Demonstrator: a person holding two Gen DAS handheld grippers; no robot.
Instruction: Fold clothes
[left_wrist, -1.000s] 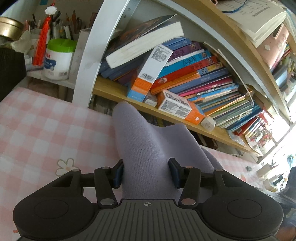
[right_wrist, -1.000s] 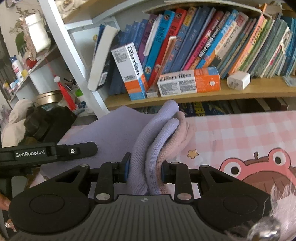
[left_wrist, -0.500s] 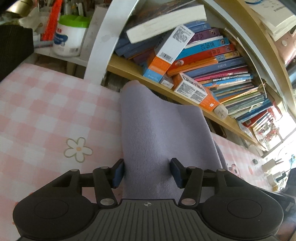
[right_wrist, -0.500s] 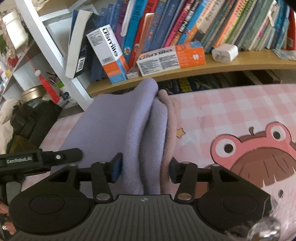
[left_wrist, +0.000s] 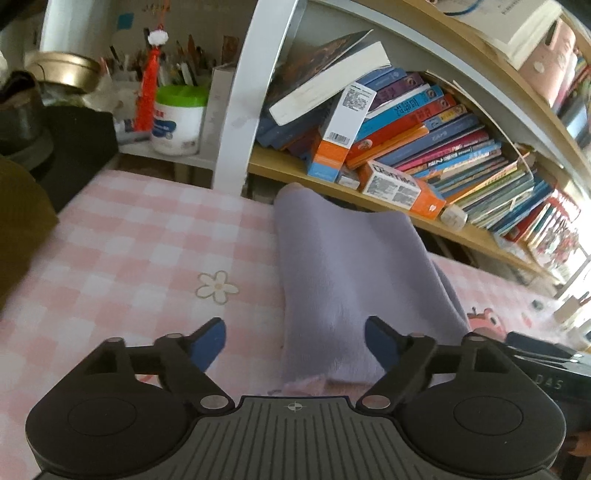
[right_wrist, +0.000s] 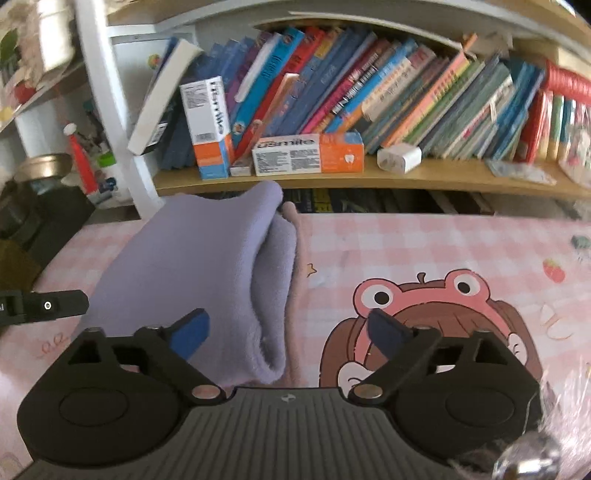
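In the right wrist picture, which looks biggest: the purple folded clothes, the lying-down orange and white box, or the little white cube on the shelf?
1. Purple folded clothes: biggest by far, though it also lies nearest the camera.
2. Orange and white box.
3. White cube: smallest. It sits beside the box on the same shelf, so that comparison is fair.

So the folded garment (left_wrist: 354, 280) lies on the tablecloth (left_wrist: 147, 251), stretching toward 12 o'clock from the left gripper (left_wrist: 295, 341). A printed flower (left_wrist: 217, 287) sits at its 9 o'clock. Bookshelf (right_wrist: 369, 177) runs behind it. The right gripper (right_wrist: 288, 332) straddles the garment's 3 o'clock edge, with a cartoon frog print (right_wrist: 424, 295) beside it, touching, I think.
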